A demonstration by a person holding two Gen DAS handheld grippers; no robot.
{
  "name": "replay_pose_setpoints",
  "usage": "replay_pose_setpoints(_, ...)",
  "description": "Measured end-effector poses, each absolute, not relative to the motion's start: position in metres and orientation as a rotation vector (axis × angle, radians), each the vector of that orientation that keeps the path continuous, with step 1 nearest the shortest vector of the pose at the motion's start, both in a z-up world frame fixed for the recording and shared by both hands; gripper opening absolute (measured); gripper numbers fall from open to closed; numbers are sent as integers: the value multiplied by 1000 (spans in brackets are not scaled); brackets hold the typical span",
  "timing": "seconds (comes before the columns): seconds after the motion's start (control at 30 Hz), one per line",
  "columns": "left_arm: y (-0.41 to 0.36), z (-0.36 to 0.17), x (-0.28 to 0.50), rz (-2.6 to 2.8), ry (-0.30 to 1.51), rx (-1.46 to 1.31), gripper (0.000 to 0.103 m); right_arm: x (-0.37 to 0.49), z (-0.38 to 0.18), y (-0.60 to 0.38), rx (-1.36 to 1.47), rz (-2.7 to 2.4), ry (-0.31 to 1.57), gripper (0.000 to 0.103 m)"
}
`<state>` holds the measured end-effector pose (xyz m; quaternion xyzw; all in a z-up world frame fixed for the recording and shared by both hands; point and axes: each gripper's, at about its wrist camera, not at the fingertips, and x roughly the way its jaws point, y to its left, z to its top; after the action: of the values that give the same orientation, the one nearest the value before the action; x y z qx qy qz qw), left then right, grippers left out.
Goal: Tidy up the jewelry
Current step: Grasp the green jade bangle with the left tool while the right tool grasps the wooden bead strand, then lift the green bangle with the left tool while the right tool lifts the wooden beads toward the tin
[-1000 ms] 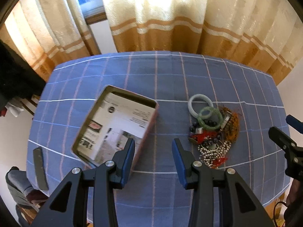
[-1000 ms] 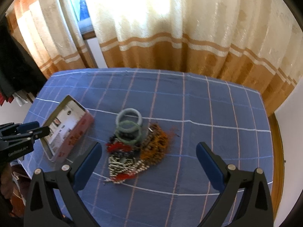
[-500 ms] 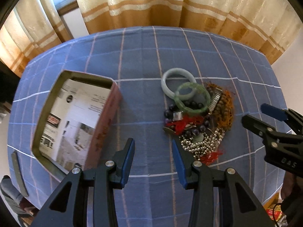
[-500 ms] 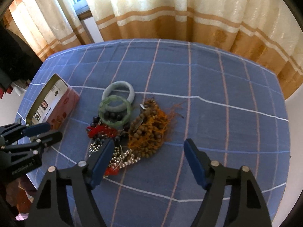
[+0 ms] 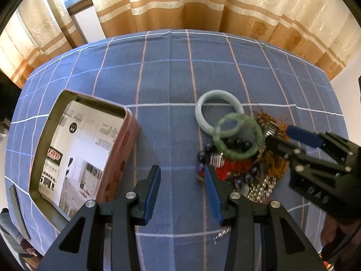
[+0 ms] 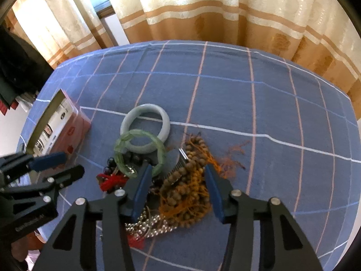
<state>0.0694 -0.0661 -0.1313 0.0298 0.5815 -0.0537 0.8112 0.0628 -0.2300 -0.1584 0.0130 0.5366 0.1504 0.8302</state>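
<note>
A jewelry pile lies on the blue checked tablecloth (image 5: 176, 85): a pale jade bangle (image 5: 217, 108) (image 6: 145, 127), a green bangle (image 5: 238, 139) (image 6: 140, 152), brown wooden beads with orange tassels (image 6: 187, 189), silver beads (image 6: 149, 225) and red tassels (image 6: 110, 180). An open pink tin box (image 5: 83, 155) (image 6: 56, 128), lined with printed paper, sits to the left. My left gripper (image 5: 182, 188) is open and empty between box and pile. My right gripper (image 6: 178, 187) is open, its jaws straddling the wooden beads just above the pile.
Beige and orange curtains (image 5: 203, 2) hang behind the table's far edge. A dark flat strip (image 5: 19, 212) lies near the table's left edge. White floor shows beyond the right edge (image 5: 347, 85). Dark furniture (image 6: 18, 67) stands at the left.
Both grippers have moved forward and down toward the jewelry pile. The right gripper has narrowed its opening and now straddles the wooden beads. The left gripper has shifted right, nearer the pile.
</note>
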Motion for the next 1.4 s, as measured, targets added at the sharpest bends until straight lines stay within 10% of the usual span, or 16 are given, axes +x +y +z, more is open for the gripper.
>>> replay_pose_setpoints(0.07, -67, -133, 75, -115, 1244, 64, 42, 65, -163, -228, 22, 320, 1148, 20)
replay_pose_setpoints(0.17, -68, -132, 80, -124, 1242, 56, 42, 63, -161, -233, 45, 345, 1147, 15)
replay_pose_setpoints(1.1, -109, -158, 121, -233, 1292, 46, 41, 40, -140, -265, 139, 342, 1117, 10)
replay_pose_setpoints(1.17, -114, -160, 121, -235, 1284, 79, 11, 39, -139, -266, 140, 342, 1116, 10)
replay_pose_setpoints(1.4, -110, -139, 114, -261, 1249, 67, 7, 35, -126, -270, 153, 352, 1084, 10)
